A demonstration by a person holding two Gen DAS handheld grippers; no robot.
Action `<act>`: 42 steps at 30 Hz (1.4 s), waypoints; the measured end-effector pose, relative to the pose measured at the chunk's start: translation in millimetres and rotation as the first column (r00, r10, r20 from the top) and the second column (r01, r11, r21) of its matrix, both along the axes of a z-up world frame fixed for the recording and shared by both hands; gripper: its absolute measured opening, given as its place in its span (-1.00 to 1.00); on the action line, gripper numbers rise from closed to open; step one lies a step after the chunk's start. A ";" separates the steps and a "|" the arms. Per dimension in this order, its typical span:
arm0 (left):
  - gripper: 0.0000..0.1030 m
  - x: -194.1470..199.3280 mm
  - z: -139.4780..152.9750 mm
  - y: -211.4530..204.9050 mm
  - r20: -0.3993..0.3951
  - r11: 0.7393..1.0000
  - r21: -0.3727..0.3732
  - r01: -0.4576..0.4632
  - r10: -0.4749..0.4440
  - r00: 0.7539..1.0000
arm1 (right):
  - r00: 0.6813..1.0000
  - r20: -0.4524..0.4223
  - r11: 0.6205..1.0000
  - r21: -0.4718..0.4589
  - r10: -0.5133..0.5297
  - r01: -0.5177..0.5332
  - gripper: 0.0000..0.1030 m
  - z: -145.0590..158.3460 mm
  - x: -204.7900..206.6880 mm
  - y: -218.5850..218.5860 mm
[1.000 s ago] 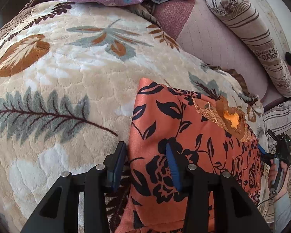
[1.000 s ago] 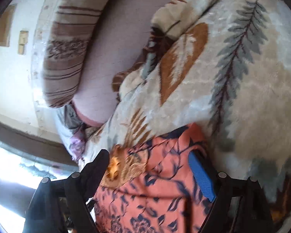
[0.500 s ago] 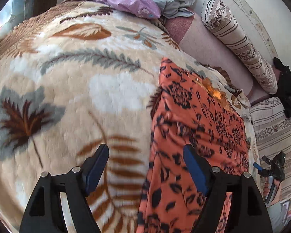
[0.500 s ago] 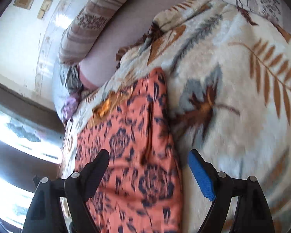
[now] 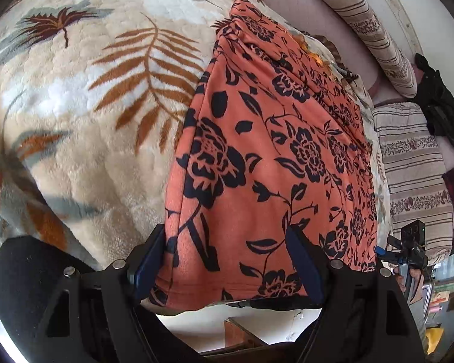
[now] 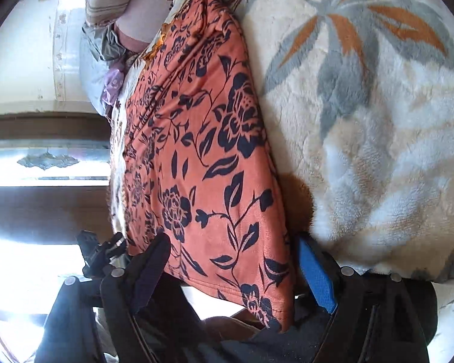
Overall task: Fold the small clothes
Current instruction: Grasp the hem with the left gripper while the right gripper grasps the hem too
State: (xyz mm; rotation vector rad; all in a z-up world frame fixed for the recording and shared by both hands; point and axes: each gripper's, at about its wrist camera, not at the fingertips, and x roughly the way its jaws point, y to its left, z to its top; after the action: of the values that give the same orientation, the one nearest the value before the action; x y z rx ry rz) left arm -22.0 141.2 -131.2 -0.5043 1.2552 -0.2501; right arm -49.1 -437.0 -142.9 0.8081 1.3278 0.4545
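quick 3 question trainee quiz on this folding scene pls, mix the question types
1. True or false: the orange floral garment hangs over the near edge of the leaf-print blanket.
2. The left gripper is: A) shut on the garment B) open, fingers either side of the garment's hem C) out of view.
3. Fill in: in the right wrist view, the pad on the right gripper finger next to the blanket is coloured ____.

Key: 1 true; 2 B; 3 blue.
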 end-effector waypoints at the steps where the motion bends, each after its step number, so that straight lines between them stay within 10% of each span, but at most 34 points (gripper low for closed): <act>1: 0.54 -2.2 -0.8 -1.1 0.003 1.000 0.002 -0.004 0.004 1.000 | 1.000 0.001 1.000 -0.004 -0.001 0.001 0.66 0.8 0.8 1.6; 3: 0.51 -5.5 0.3 -2.3 0.011 1.000 0.005 -0.007 0.007 1.000 | 1.000 0.006 1.000 0.012 0.006 -0.006 0.66 4.0 1.1 6.4; 6: -0.15 -8.6 -1.7 -0.9 0.000 0.999 0.033 0.006 -0.006 1.000 | 0.999 0.023 1.000 0.000 0.028 -0.028 0.65 7.2 -0.8 16.5; 15: 0.09 -12.9 -2.4 -2.8 0.027 0.998 0.059 0.008 -0.010 1.000 | 0.999 0.015 0.999 -0.016 0.047 -0.047 0.66 -0.9 2.5 20.9; 19: -0.72 -13.3 -3.2 0.3 0.014 0.989 0.144 0.015 -0.017 1.000 | 0.996 0.040 0.997 -0.038 0.074 -0.073 0.66 -0.2 1.1 24.8; 28: -0.77 -13.7 -8.5 13.8 -0.012 0.997 0.070 -0.034 0.035 0.999 | 0.995 0.039 0.996 -0.032 0.087 -0.086 0.64 -0.2 1.3 23.0; 30: -0.76 -13.8 -8.7 14.0 -0.014 0.997 0.067 -0.035 0.036 0.999 | 0.997 0.022 0.997 -0.040 0.071 -0.070 0.48 -2.5 1.6 18.1; 32: -0.76 -13.6 -9.2 13.7 -0.014 0.997 0.066 -0.037 0.038 0.999 | 0.999 -0.019 0.994 -0.101 0.042 -0.044 -0.67 -8.6 -0.8 6.0; 33: -0.76 -13.5 -9.2 14.0 -0.015 0.997 0.068 -0.037 0.038 0.999 | 0.999 -0.035 0.998 -0.067 0.017 -0.020 -0.87 -14.9 -3.6 -2.6; 42: -0.81 -12.7 2.9 6.6 0.016 0.994 0.108 -0.027 0.026 1.000 | 0.999 0.017 0.999 -0.012 -0.033 0.033 -0.87 -5.1 -10.7 -8.2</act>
State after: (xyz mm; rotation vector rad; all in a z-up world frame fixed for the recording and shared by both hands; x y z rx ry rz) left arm -34.7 147.8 -128.4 -0.4245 1.2396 -0.1619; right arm -59.8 -445.1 -148.0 0.8130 1.2985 0.4261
